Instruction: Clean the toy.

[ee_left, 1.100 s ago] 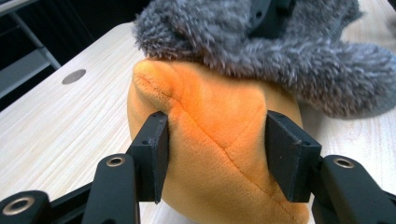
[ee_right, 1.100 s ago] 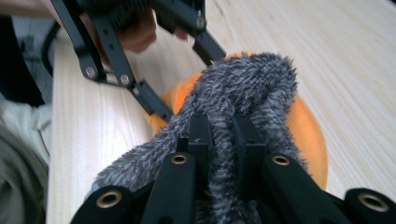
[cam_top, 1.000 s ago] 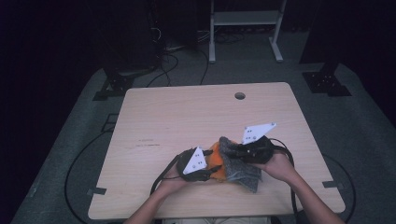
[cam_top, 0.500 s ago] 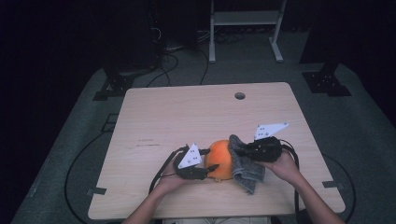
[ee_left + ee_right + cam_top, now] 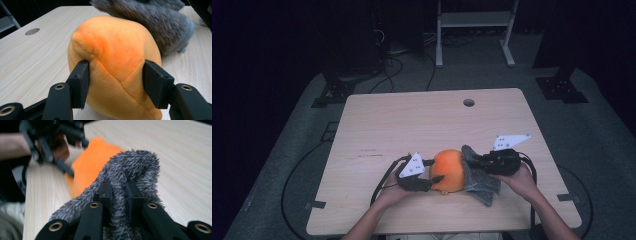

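An orange plush ball [image 5: 447,170] rests on the table near its front edge. My left gripper [image 5: 436,171] is shut on it from the left, and its pads dent the plush [image 5: 112,45] on both sides [image 5: 116,80]. A grey fuzzy cloth [image 5: 479,177] hangs against the ball's right side and trails onto the wood. My right gripper [image 5: 473,162] is shut on a fold of that cloth [image 5: 132,165], pinched between its narrow jaws [image 5: 120,192]. Those jaws have just eased open slightly with the cloth still between them.
The light wooden table [image 5: 412,125] has a round cable hole [image 5: 468,102] near its far edge. Both forearms come in over the front edge. Cables lie on the dark floor at the left, and a white frame [image 5: 472,20] stands behind the table.
My right gripper has moved right and a little down with the grey cloth, drawing it off the orange ball. More of the ball is bare. The left gripper has kept its place.
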`<state>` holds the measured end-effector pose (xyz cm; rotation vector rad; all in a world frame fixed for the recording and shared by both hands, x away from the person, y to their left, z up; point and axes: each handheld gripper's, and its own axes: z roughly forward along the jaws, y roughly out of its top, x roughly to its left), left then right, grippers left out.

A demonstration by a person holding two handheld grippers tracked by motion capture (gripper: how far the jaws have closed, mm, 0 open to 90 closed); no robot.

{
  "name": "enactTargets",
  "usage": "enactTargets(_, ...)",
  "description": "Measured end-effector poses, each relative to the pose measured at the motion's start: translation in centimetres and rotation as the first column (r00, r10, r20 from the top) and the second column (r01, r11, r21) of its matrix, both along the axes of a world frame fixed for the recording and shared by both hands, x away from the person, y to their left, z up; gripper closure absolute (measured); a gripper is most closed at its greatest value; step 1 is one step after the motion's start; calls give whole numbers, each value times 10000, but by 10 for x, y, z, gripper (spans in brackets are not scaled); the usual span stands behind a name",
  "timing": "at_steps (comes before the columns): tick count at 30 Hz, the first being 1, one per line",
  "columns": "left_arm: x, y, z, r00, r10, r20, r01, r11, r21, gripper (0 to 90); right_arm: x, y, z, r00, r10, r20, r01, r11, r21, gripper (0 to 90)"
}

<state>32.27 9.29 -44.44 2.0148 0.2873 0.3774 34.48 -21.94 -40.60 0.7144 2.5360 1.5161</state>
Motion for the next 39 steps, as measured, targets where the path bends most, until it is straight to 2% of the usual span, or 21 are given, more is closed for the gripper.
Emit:
enactTargets(2, 1, 1, 0, 10000, 9, -70, -9, 10000, 15, 419, 4, 9, -1, 9999, 75, -115, -80, 9989, -466, 777)
enactTargets(3, 1, 2, 1, 9998, -21, -191, 20, 10000, -50, 405, 3, 14, -3, 9999, 111, 24, -109, 9977, -662, 781)
enactTargets(6, 5, 7, 9, 9927, -253, -1178, 171, 9974, -704, 264, -5, 21, -3, 9992, 242, 318, -212, 9957, -899, 787)
enactTargets(8, 5, 8, 16, 9914, -260, -1280, 98, 9920, -1262, 207, -12, 22, -5, 9983, 307, 498, -258, 9951, -952, 790)
enactTargets(10, 6, 3, 20, 9913, 40, -1318, -195, 9930, -1161, 157, -20, 24, -8, 9974, 510, 509, -460, 9943, -963, 792)
enactTargets(12, 8, -4, 20, 9886, 183, -1495, -290, 9971, -698, 112, -30, 27, -9, 9952, 653, 725, -574, 9926, -1067, 793)
enactTargets(14, 8, -12, 16, 9834, 80, -1812, -149, 9992, -371, 98, -38, 28, -10, 9934, 730, 888, -624, 9911, -1177, 792)
enactTargets(15, 8, -14, 15, 9810, -49, -1941, -5, 9996, -281, 133, -41, 28, -10, 9923, 719, 1012, -588, 9902, -1268, 791)
enactTargets(17, 4, -17, 18, 9892, -13, -1466, -6, 9999, -127, 317, -44, 25, -10, 9916, 626, 1136, -468, 9895, -1370, 791)
enactTargets(19, 2, -18, 23, 9968, -27, -798, 16, 9999, -133, 447, -44, 19, -6, 9914, 499, 1206, -362, 9929, -1129, 793)
enactTargets(21, 0, -20, 25, 9999, 83, -149, -86, 9998, -171, 479, -43, 14, 1, 9889, 309, 1452, -194, 9966, -797, 792)
enactTargets(23, -2, -22, 25, 9973, 71, 728, -71, 10000, -9, 488, -41, 9, 9, 9854, 16, 1702, 29, 9997, -260, 791)
enactTargets(26, -3, -23, 25, 9921, -137, 1246, 153, 9998, -119, 488, -30, 8, 17, 9853, -218, 1694, 170, 9994, 296, 791)
enactTargets(28, -1, -23, 22, 9936, -122, 1121, 124, 9999, -5, 484, -21, 14, 16, 9883, -91, 1521, 34, 9993, 377, 791)
enactTargets(29, 2, -21, 18, 9951, -126, 981, 119, 9999, 73, 475, -17, 18, 14, 9892, -43, 1463, 13, 9998, 207, 791)
enactTargets(31, 9, -12, 14, 9998, -162, 105, 165, 9995, -281, 428, -10, 25, 7, 9933, 29, 1156, -41, 9999, 106, 792)
enactTargets(32, 11, -10, 14, 9995, -99, -288, 86, 9991, -424, 359, -9, 28, 4, 9946, 34, 1034, -49, 9999, 140, 793)
enactTargets(34, 12, -8, 15, 9975, -15, -706, -23, 9986, -528, 231, -10, 37, 2, 9933, 108, 1150, -112, 9999, 30, 794)
enactTargets(36, 11, -8, 16, 9979, 47, -640, -69, 9994, -345, 232, -14, 47, 2, 9910, 283, 1308, -264, 9995, -165, 794)
enactTargets(38, 9, -5, 14, 9992, 111, -384, -121, 9996, -253, 353, -18, 51, 3, 9873, 344, 1554, -285, 9988, -399, 794)
enactTargets(39, 7, -4, 14, 9995, 50, -318, -57, 9998, -204, 392, -18, 49, 3, 9880, 359, 1502, -308, 9989, -364, 795)
